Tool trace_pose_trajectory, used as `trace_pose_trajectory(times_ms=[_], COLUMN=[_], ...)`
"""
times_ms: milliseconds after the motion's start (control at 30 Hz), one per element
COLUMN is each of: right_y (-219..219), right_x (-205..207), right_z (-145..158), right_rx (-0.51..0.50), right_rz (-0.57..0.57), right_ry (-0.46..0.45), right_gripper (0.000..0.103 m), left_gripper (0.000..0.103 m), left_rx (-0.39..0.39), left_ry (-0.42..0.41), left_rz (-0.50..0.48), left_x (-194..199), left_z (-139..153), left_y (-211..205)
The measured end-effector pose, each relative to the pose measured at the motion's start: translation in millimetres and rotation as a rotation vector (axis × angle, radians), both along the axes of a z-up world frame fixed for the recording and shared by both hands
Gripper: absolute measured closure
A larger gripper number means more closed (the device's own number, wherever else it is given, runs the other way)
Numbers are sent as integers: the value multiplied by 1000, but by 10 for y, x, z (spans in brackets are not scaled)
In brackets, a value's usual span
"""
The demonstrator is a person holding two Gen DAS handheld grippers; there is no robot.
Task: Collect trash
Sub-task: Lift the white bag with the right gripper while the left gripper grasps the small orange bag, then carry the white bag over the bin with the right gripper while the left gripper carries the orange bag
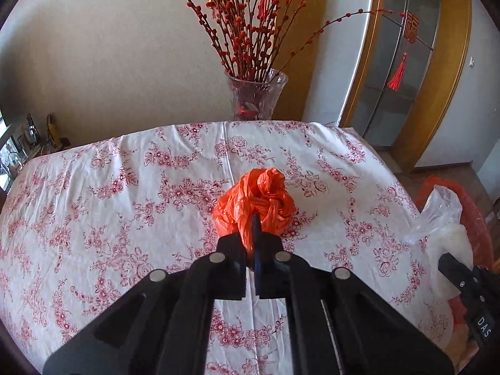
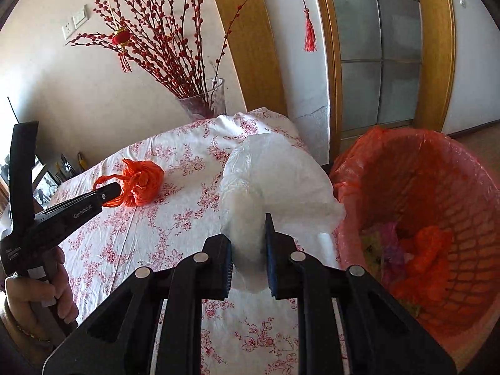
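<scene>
1. The left gripper (image 1: 253, 234) is seen at lower centre; its jaws are pressed together on an edge of the orange bag (image 1: 259, 201), which lies mid-frame on the floral surface (image 1: 125, 187).
2. The right gripper (image 2: 248, 243) is seen with jaws pinching a white bag (image 2: 281, 181) at centre, beside the surface's right edge.
3. A lined bin (image 2: 453, 218) is seen at right, trash inside.
4. A vase (image 1: 254, 97) is seen at the surface's far edge.

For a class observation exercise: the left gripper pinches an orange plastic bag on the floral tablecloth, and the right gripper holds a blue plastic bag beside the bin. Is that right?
Not quite. The right gripper holds a white plastic bag, not a blue one, as the right wrist view shows. The rest stands: the left gripper pinches the orange plastic bag on the floral tablecloth, beside the bin.
</scene>
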State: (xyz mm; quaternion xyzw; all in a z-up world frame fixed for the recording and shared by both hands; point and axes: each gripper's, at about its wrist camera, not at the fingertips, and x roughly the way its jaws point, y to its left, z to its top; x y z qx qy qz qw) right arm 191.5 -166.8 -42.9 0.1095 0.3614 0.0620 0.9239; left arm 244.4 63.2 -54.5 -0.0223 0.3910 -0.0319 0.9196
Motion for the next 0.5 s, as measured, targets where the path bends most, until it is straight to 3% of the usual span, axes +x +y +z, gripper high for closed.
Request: trace_pose_trajectory(times_ms=[500], right_y=[-167], right_x=[-233], right_z=[230], right_rx=[-14], right_rz=[-12], right_ry=[-54], right_gripper=[85], left_gripper=[99], left_rx=[-4], left_ry=[-121], left_rz=[-124], left_x=[-410], left_z=[519], left_y=[-158])
